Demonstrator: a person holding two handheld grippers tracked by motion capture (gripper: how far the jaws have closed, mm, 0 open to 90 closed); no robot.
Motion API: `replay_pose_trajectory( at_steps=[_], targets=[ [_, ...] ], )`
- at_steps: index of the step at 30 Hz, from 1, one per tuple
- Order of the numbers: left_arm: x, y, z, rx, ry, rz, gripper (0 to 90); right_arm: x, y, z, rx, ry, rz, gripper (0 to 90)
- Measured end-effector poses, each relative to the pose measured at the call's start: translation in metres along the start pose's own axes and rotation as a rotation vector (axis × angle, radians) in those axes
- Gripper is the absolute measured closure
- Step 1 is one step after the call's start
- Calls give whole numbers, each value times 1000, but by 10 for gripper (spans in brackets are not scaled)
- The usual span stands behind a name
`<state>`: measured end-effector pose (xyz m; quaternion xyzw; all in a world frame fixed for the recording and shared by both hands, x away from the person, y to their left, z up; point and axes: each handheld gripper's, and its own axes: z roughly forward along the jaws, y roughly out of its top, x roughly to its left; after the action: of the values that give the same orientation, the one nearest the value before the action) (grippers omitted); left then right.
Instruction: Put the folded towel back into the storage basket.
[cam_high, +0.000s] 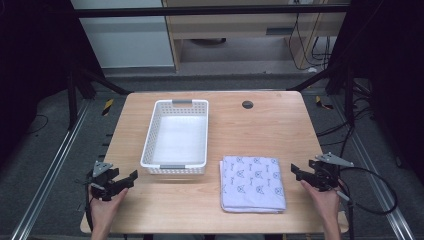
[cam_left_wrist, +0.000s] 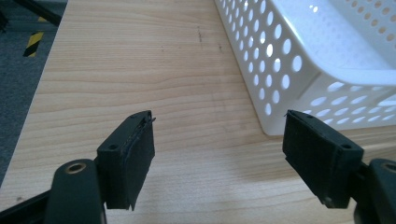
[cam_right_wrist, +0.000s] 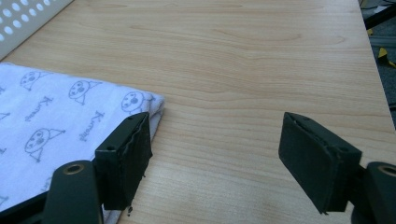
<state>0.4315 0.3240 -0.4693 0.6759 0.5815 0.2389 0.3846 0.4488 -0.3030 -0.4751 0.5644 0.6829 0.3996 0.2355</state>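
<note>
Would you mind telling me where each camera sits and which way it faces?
High view: above the person's side, looking forward and down at the table; both forearms show, left gripper, right gripper.
Left gripper view: rides the left gripper, facing the white basket corner between open jaws.
Right gripper view: rides the right gripper, facing the folded cloth edge, jaws open.
Shared: basket and table appear in all three.

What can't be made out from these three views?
- Folded cloth: layers and underside are hidden by its own top face in the high view; the right gripper view cuts it at the left edge.
- White basket: the left gripper view cuts it at the top and right edges.
- Dark round spot on the table: too small in the high view to identify.
- Print on the cloth: lettering too small to read.
</note>
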Motion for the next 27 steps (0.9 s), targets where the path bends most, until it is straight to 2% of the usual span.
replay_pose_trajectory(
  at_steps=[4, 8, 18, 24, 27],
  targets=[
    [-2, 0, -3, -1, -8, -5, 241, 4, -1, -2, -1, 13, -10, 262],
    [-6, 0, -8, -22, -20, -8, 242, 8, 0, -4, -15, 25, -18, 267],
    [-19, 5, -17, -53, -55, 20, 257, 14, 5, -7, -34, 46, -32, 270],
    [-25, 8, -22, -75, -74, 21, 273, 17, 7, -8, -32, 51, -49, 275],
    [-27, 8, -24, -80, -83, 18, 283, 18, 9, -9, -34, 54, -40, 286]
  ],
)
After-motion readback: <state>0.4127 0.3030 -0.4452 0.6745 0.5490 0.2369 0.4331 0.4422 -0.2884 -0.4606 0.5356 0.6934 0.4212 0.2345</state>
